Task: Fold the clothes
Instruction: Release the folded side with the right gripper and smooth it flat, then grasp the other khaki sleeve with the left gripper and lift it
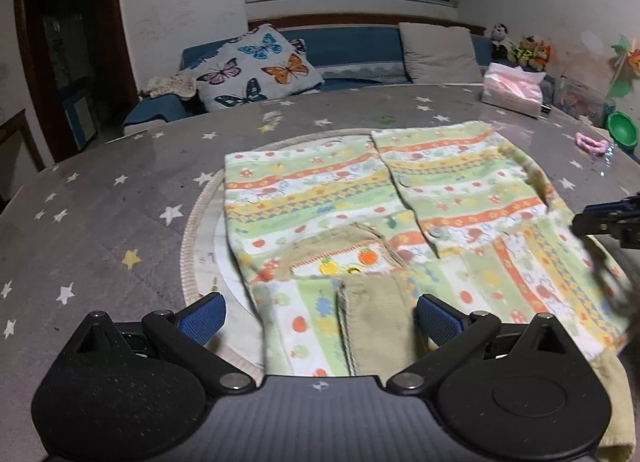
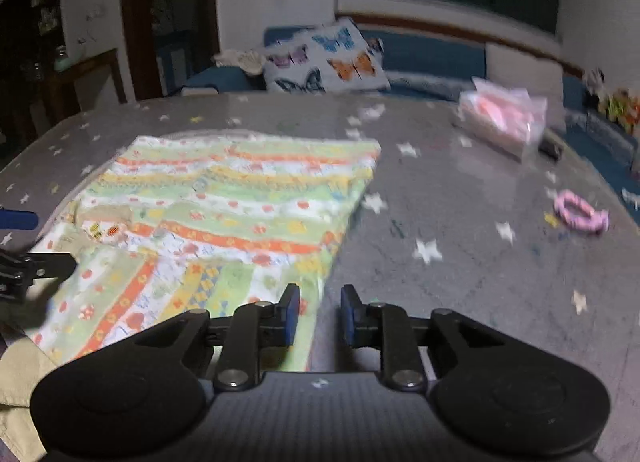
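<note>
Star-printed table (image 1: 100, 190) bearing striped garment (image 1: 320, 198), spread flat at centre; clear bag (image 1: 512, 90) of pink tissue at far edge; left gripper (image 1: 320, 318) wide open over the near hem, holding nothing; right gripper (image 2: 320, 314) narrowly parted, empty, at the garment's right edge.

both wrist views low, angled down; shared striped garment (image 1: 420, 198) (image 2: 248, 198)

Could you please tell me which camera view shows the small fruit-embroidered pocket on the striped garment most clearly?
The left wrist view: the pocket lies near centre, sharp enough to show its orange and yellow fruit patches. In the right wrist view the pocket sits far left, small and motion-blurred, so only coloured specks show.
</note>
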`<action>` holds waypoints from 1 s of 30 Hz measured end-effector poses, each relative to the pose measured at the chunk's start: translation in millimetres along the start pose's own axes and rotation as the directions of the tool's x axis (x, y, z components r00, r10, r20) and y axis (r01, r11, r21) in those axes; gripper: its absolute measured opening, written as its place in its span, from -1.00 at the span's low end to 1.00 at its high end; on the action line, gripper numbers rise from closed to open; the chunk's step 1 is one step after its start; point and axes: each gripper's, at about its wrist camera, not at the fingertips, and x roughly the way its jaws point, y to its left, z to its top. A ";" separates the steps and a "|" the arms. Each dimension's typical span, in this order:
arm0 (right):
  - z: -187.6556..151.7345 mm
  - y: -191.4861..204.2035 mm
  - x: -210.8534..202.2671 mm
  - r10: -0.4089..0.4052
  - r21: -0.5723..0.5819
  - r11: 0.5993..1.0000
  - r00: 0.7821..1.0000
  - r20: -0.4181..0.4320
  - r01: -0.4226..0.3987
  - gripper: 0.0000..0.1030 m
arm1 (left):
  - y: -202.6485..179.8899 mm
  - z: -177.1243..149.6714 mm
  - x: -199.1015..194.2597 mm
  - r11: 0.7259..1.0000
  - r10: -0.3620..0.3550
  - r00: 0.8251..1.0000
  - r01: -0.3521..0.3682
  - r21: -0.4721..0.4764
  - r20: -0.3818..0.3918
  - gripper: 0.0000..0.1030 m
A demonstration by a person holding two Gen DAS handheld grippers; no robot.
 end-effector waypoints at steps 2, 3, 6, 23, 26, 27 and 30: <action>4.4 7.2 0.6 0.012 -0.033 0.999 1.000 0.024 -0.011 -0.60 | -1.7 2.0 1.4 1.000 0.008 1.000 -0.009 0.007 0.005 1.00; 6.5 10.5 2.9 0.032 -0.041 0.999 0.999 0.025 -0.031 -0.60 | -3.1 2.6 3.1 1.000 0.012 1.000 -0.012 0.014 0.005 1.00; 6.4 13.2 15.5 0.047 -0.049 0.998 0.999 0.000 -0.047 -0.59 | -6.4 3.4 9.6 0.999 0.021 1.000 -0.021 0.032 0.000 1.00; -12.4 73.6 -14.6 0.202 -0.222 0.955 0.979 -0.009 -0.199 -0.54 | -23.9 -5.8 -4.1 0.993 -0.003 1.000 0.000 0.121 0.024 1.00; -17.1 79.2 -14.3 0.187 -0.247 0.951 0.982 -0.022 -0.187 -0.53 | -24.8 -11.1 -4.4 0.988 0.008 1.000 -0.011 0.153 0.024 1.00; -18.0 78.4 -18.3 0.184 -0.252 0.950 0.983 -0.017 -0.182 -0.50 | -23.6 -12.2 -6.7 0.987 0.007 1.000 -0.011 0.158 0.027 1.00; -23.1 71.8 -27.1 0.170 -0.250 0.953 0.985 -0.024 -0.170 -0.48 | -18.3 -17.1 -19.2 0.985 -0.003 0.999 -0.005 0.173 0.042 1.00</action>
